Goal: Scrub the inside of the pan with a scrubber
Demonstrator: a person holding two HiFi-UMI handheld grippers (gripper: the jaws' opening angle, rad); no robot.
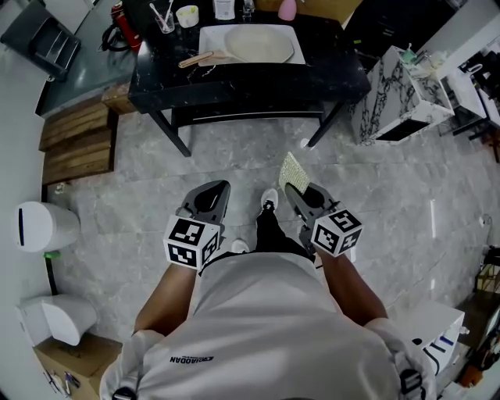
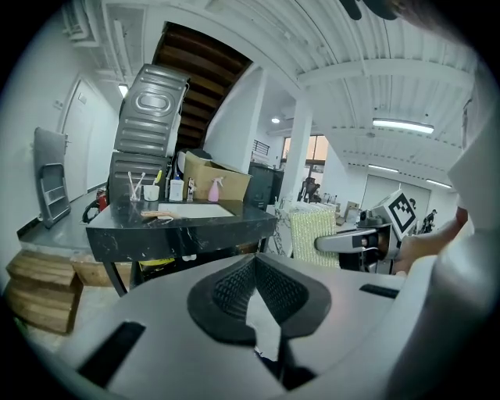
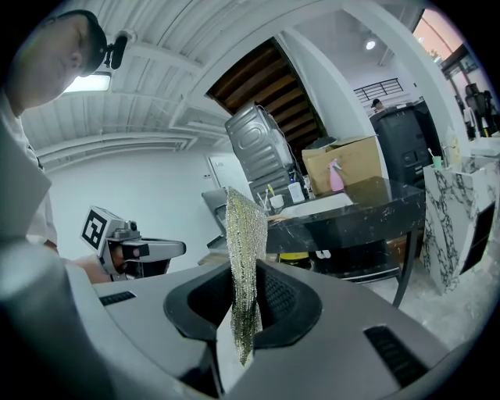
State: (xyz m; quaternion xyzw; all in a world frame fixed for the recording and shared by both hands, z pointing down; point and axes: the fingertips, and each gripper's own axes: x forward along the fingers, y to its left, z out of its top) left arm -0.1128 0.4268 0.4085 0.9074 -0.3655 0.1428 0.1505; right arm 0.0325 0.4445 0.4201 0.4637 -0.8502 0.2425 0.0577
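Jaws, left: the left gripper (image 2: 251, 264) is closed pad to pad with nothing between the jaws.
Jaws, right: the right gripper (image 3: 244, 275) is pinched on the lower part of the scrubber (image 3: 247, 234), which stands up out of the jaws.
Scrubber, feel: a thin woven mesh sheet, light and limp by the look. It will likely fold under pressure, so a hold nearer its middle would give a firmer working edge.
Pan, place: the pan (image 1: 259, 44) lies in a white tray (image 1: 208, 33) on the dark tabletop (image 1: 332, 74), well ahead of both grippers and not yet reached.
Pan, feel: rigid, probably smooth, and inclined to slide in the tray. The wooden handle (image 1: 197, 59) sticking out to the left is where the free gripper could steady it.
Pan, contents: it looks empty, though I cannot tell whether there is any water in it.
Cup: a clear cup (image 1: 164, 20) at the back of the tabletop holds a few thin sticks.
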